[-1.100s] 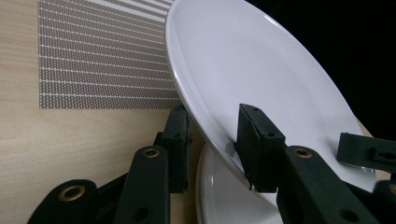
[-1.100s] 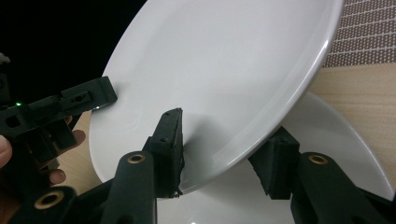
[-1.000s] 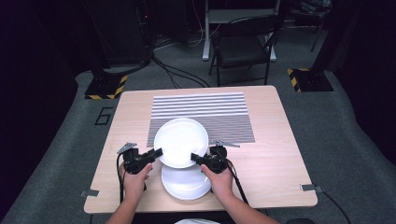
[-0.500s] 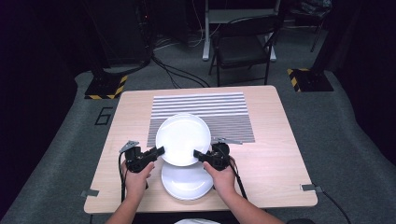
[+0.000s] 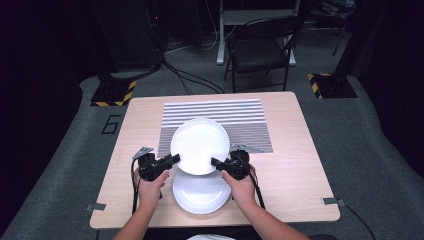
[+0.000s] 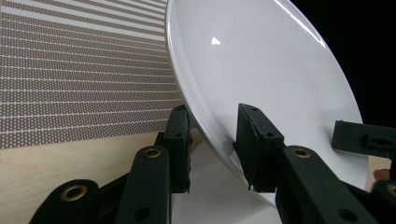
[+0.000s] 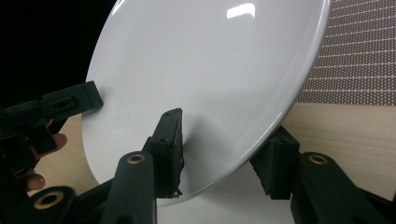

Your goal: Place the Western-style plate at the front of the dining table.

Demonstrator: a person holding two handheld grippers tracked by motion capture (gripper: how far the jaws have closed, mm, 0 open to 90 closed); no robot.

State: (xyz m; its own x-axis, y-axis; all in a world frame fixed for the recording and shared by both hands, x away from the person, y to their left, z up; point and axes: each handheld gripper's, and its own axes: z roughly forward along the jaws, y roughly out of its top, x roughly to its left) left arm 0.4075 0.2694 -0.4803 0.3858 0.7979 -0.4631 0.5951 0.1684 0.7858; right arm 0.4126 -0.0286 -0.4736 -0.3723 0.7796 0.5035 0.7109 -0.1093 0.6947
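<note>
From above, a person holds a white plate (image 5: 200, 145) between two grippers, lifted and tilted over the near half of the wooden table (image 5: 300, 165). The left gripper (image 5: 172, 160) pinches the plate's left rim and the right gripper (image 5: 216, 162) pinches its right rim. A second white plate (image 5: 201, 194) lies flat on the table just below the lifted one, between the person's hands. Behind both, a striped mat (image 5: 215, 112) covers the middle of the tabletop, and a folding chair (image 5: 260, 50) stands beyond the far edge.

The left gripper view gives what the high view cannot: the jaws are clamped on the rim, one pad on the plate's upper face and the other beneath it, with the striped mat (image 6: 70, 70) spreading off to the left. The other gripper's black jaw shows at the plate's far rim.

The right gripper view shows the same clamp from the opposite side, one jaw on the glossy face, one under the rim. The left gripper (image 7: 70, 100) and fingertips of the hand behind it appear at the far edge.
</note>
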